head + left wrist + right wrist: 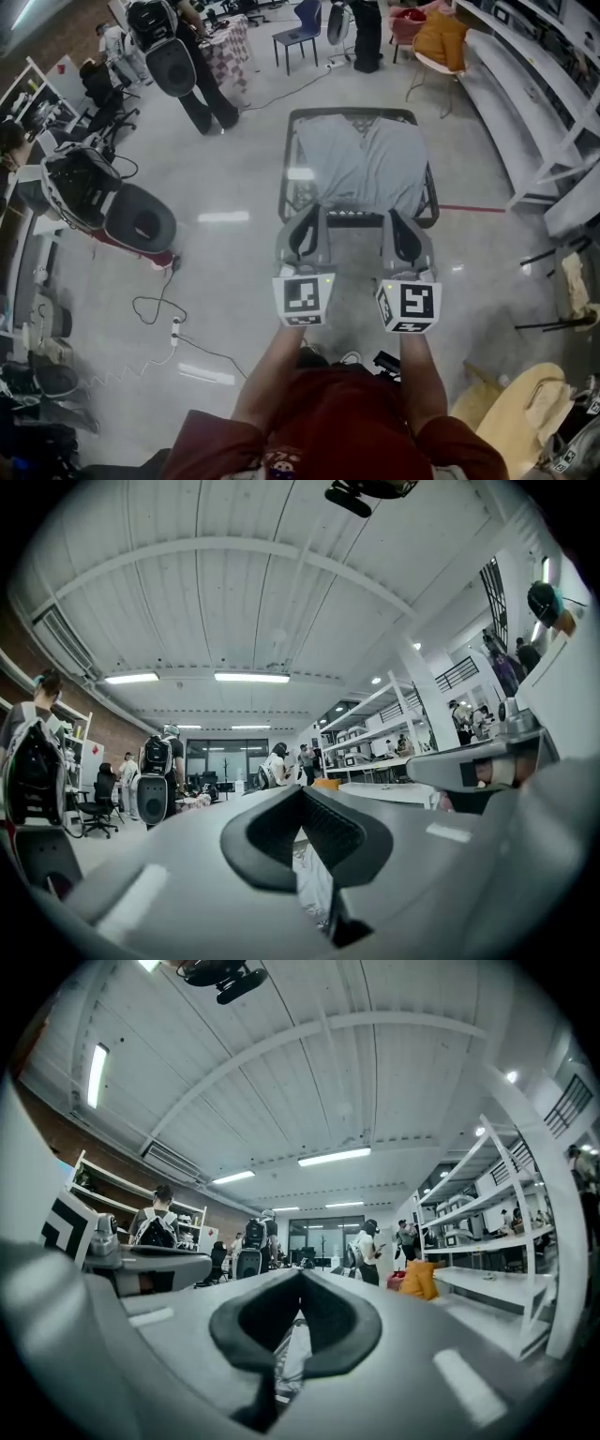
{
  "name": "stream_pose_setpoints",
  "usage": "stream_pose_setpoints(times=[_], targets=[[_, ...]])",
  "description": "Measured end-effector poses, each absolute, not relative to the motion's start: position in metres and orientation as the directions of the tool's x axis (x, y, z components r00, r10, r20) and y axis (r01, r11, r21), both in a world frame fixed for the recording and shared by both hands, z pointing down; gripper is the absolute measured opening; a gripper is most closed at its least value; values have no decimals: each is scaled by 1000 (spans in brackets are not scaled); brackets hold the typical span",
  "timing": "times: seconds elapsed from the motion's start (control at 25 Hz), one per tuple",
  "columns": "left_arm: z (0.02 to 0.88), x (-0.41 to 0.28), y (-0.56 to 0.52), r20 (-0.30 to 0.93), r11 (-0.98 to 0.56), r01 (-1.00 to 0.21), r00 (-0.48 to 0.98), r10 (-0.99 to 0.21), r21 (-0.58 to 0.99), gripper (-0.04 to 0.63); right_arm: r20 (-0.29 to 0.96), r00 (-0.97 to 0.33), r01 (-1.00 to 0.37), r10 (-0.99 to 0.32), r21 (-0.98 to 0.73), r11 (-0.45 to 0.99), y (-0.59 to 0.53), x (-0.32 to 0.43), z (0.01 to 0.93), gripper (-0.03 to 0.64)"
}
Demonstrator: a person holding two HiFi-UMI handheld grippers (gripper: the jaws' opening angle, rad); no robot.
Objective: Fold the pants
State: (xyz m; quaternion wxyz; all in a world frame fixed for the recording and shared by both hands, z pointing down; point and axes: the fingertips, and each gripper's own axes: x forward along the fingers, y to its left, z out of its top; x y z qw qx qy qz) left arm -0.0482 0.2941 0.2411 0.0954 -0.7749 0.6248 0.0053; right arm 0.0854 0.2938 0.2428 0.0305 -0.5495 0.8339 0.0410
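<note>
Light grey pants (361,169) lie spread over a small black-framed table (352,112) in the head view. Both grippers hover side by side just short of the table's near edge, pointing at it. My left gripper (314,210) has its jaws closed together with nothing between them. My right gripper (395,214) is shut and empty too. In the left gripper view the left gripper (302,791) blocks most of the scene, with a sliver of pale cloth (314,888) below its tips. The right gripper (300,1275) likewise shows only a strip of cloth (295,1354).
White shelving (534,94) runs along the right. A blue chair (298,33) and a chair with an orange cushion (441,37) stand beyond the table. People with backpacks (173,56) stand at the back left. A cable (159,309) and a black round device (141,220) lie on the floor at left.
</note>
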Motion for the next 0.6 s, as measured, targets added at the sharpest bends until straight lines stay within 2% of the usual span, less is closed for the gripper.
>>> stream_pose_setpoints(times=[0.36, 0.6], targets=[[249, -91, 295, -124, -145, -980, 162, -979, -137, 5, -79, -428, -904, -900, 30, 427, 283, 57, 253, 2], [254, -145, 280, -136, -156, -979, 173, -975, -130, 5, -55, -440, -897, -896, 65, 436, 268, -1, 264, 2]])
